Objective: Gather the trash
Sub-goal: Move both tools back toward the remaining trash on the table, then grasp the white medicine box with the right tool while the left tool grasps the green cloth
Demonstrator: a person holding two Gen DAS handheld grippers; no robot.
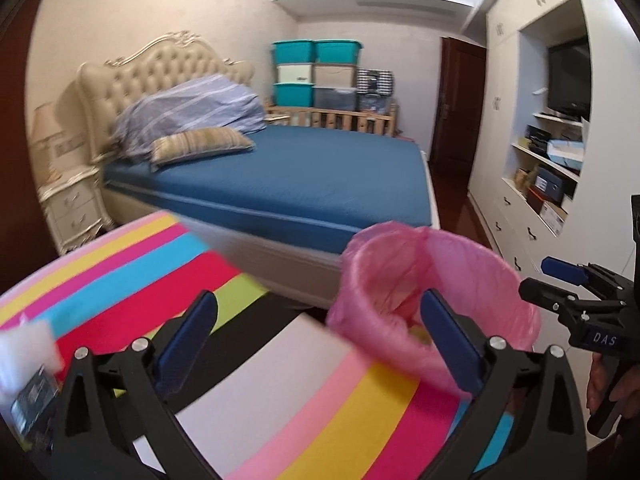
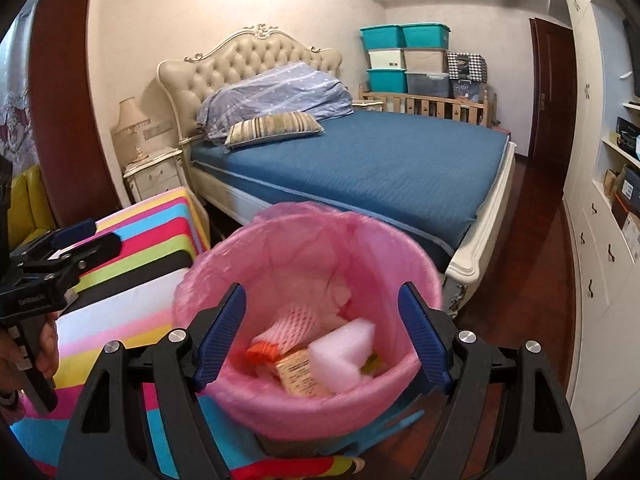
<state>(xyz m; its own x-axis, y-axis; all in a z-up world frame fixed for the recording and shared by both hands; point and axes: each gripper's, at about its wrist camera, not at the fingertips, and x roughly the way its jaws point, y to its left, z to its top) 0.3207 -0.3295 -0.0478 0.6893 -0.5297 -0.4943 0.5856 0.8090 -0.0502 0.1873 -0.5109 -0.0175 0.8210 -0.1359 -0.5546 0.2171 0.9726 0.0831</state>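
Striped mat beside blue bed

I am looking into a home bedroom. At twelve o'clock stands a wide bed with a blue mattress cover and a cream tufted headboard. A cream bedside cabinet sits at ten o'clock, stacked teal and grey plastic storage boxes at one o'clock, and a white built-in wardrobe wall with a flat television at three o'clock.

Left gripper is held with jaws spread wide, nothing between the pads. Right gripper is likewise spread, empty, tilted downward. A hand is seen on the left handle.
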